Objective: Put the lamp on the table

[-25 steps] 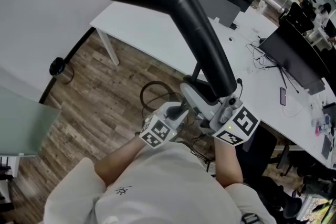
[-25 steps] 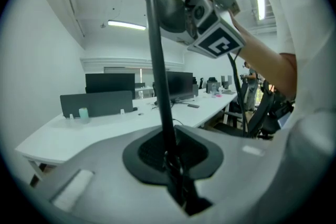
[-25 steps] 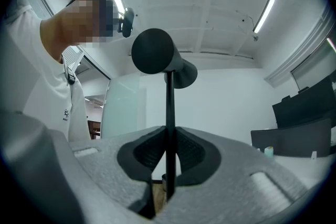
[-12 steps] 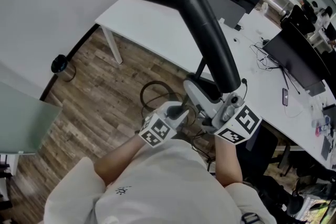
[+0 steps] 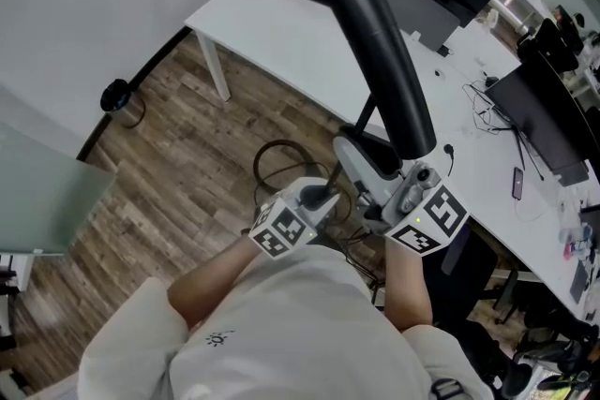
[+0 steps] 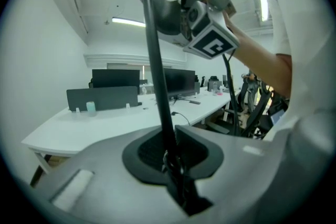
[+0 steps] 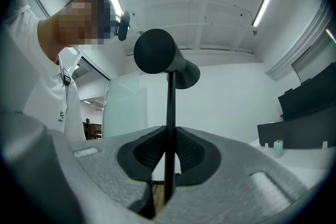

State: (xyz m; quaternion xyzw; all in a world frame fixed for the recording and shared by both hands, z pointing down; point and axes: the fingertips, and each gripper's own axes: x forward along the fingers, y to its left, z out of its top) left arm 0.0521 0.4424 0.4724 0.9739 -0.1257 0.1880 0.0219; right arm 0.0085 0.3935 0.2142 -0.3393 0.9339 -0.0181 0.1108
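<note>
Left gripper (image 5: 317, 200) and right gripper (image 5: 405, 194) are both clamped narrow on the thin stem of the lamp (image 5: 375, 42), the right one higher up it. The stem runs roughly upright, its black shade rising towards the head camera. The lamp hangs over the wooden floor (image 5: 187, 164), just short of the white table (image 5: 281, 42). The table lies ahead and to the right, nearer the right gripper.
</note>
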